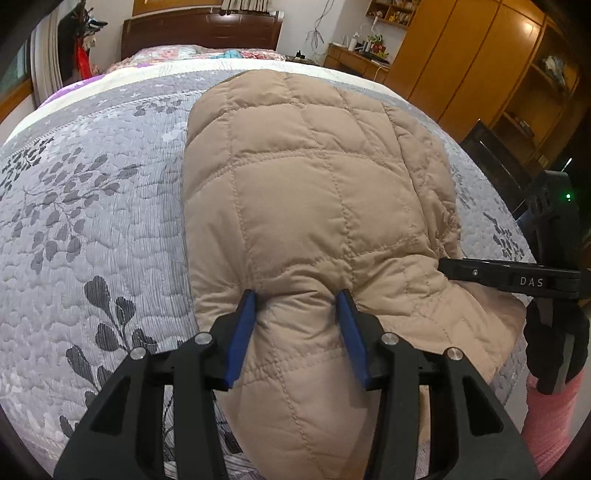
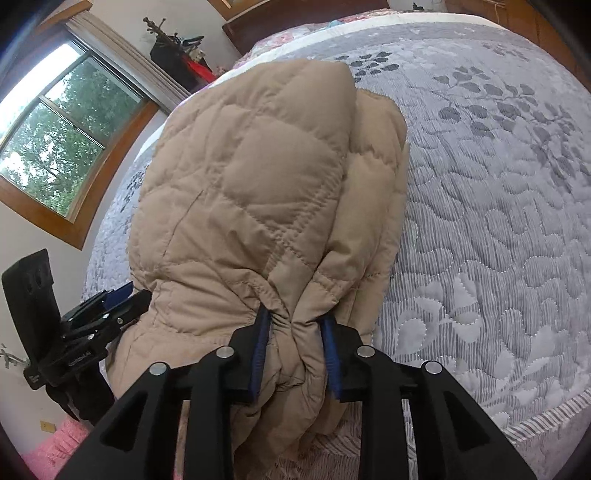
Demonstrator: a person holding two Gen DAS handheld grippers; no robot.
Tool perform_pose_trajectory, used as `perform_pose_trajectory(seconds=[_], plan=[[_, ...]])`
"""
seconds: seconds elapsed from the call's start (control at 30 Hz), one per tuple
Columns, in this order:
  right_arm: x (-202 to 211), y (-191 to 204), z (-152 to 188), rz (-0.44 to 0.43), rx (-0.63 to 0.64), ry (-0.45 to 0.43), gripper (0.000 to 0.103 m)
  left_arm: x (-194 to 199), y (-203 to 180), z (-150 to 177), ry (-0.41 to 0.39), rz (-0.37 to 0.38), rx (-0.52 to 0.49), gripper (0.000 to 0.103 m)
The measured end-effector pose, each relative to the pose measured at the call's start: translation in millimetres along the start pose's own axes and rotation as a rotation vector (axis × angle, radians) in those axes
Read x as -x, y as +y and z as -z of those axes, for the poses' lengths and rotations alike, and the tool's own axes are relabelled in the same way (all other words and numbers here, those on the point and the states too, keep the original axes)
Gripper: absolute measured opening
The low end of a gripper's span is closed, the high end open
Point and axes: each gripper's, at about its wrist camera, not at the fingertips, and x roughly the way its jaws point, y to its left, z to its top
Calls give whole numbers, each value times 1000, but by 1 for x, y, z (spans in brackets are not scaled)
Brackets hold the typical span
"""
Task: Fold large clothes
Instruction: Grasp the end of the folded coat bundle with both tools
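Observation:
A tan quilted jacket [image 1: 314, 192] lies folded lengthwise on the grey floral bedspread [image 1: 103, 206], its near end hanging over the bed's front edge. My left gripper [image 1: 297, 301] is shut on a thick fold of that near end, and the blue pads [image 1: 248, 317] press into the padding on both sides. In the right wrist view the jacket [image 2: 258, 177] bulges up, and my right gripper [image 2: 294, 320] pinches a gathered bunch of its near edge, with creases running into the pads [image 2: 260, 343]. Each gripper shows in the other's view: the right gripper [image 1: 509, 277] and the left gripper [image 2: 110, 310].
A dark wooden headboard [image 1: 201, 33] and patterned pillows stand at the far end of the bed. A wooden wardrobe [image 1: 472, 62] and a desk are on the right, a window [image 2: 62, 147] and a coat stand [image 2: 177, 48] on the left. A person's pink sleeve [image 1: 554, 417] is near the bed's front edge.

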Motion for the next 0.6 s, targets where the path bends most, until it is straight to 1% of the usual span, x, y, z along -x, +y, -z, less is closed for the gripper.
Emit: perform_pose_trajectory(seconds=[0.07,0.1,0.13,0.23,0.3,0.33,0.37,0.47,0.53,0.6], plan=[[4,6,0,19,17,-6,29,5,1,-1,-6,3,4,45],[10,13,1,38,29,-17,32,8,0,-1,-10,2,1,45],[15,18,2,59,41,-30,38,14,1,-2,-15,1,-4,45],[40,36,8,119,82,-86,39,33,3,-3,-25,29,17,44],[60,52,15,167,127,-138,39,49,3,-4,-50,53,28,39],[66,58,17,169,146,-153,39,54,2,-4,-59,63,30,35],[72,67,20,159,173,-164,39,64,-1,-3,-71,91,31,31],[81,92,28,121,242,-168,39,74,-12,0,-77,126,27,23],[78,101,33,106,272,-152,35,74,-19,5,-75,133,12,20],[68,106,39,103,289,-120,32,69,-24,12,-54,145,-2,17]])
